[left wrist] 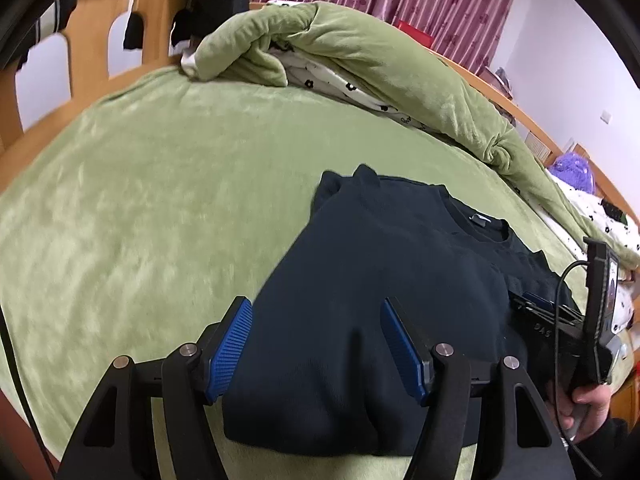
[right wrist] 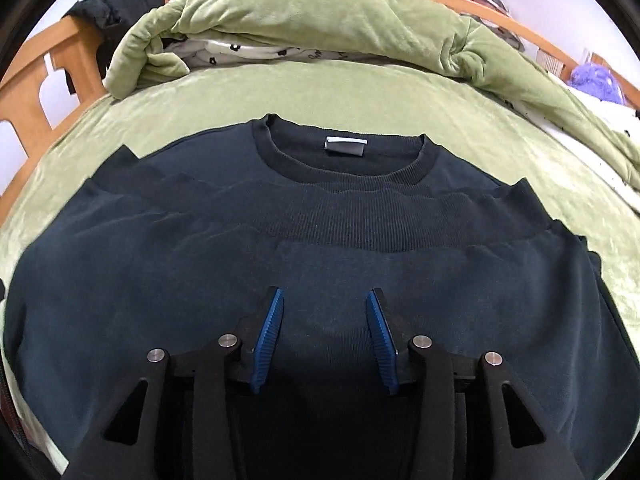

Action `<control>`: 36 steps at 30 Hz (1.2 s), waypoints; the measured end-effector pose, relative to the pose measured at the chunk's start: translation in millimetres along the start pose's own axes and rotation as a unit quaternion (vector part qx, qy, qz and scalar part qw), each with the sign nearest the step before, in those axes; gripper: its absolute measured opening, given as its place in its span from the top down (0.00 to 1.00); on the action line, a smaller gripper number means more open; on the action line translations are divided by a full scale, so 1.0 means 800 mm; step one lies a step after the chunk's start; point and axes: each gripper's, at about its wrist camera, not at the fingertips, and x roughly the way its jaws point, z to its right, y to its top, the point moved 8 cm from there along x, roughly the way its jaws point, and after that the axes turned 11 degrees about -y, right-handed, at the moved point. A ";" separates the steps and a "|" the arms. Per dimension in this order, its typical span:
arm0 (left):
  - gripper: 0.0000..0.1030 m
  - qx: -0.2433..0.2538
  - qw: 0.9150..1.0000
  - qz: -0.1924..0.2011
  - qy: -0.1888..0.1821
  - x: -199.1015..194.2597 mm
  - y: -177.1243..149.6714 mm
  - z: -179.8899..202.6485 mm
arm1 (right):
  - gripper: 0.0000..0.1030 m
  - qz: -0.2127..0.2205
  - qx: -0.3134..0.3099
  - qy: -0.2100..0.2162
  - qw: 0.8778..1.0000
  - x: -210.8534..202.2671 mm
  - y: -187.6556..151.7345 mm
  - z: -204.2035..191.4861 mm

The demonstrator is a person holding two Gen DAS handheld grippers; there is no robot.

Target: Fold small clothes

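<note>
The dark sweatshirt [right wrist: 320, 264] lies flat on the green bedspread [left wrist: 140, 184], its bottom half already folded up toward the collar [right wrist: 348, 168]. Both the left gripper [left wrist: 316, 344] and right gripper [right wrist: 324, 340] hang above it with jaws parted and nothing between the pads. It appears a soft, limp, fairly thick knit, light and non-slippery; best pinched through all layers at a folded edge or corner.

sweater [right wrist: 320, 272]: dark matt knit cloth, ribbed collar | bed cover [left wrist: 140, 200]: green plush, soft sheen | tool pads [right wrist: 270, 340]: blue ridged rubber | bed frame [left wrist: 92, 40]: smooth pale wood
</note>
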 end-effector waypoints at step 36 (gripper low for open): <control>0.37 -0.087 0.989 -0.050 -0.113 -0.015 -0.118 -0.003 | 0.46 -0.021 0.012 -0.018 1.000 -0.072 -0.071 -0.010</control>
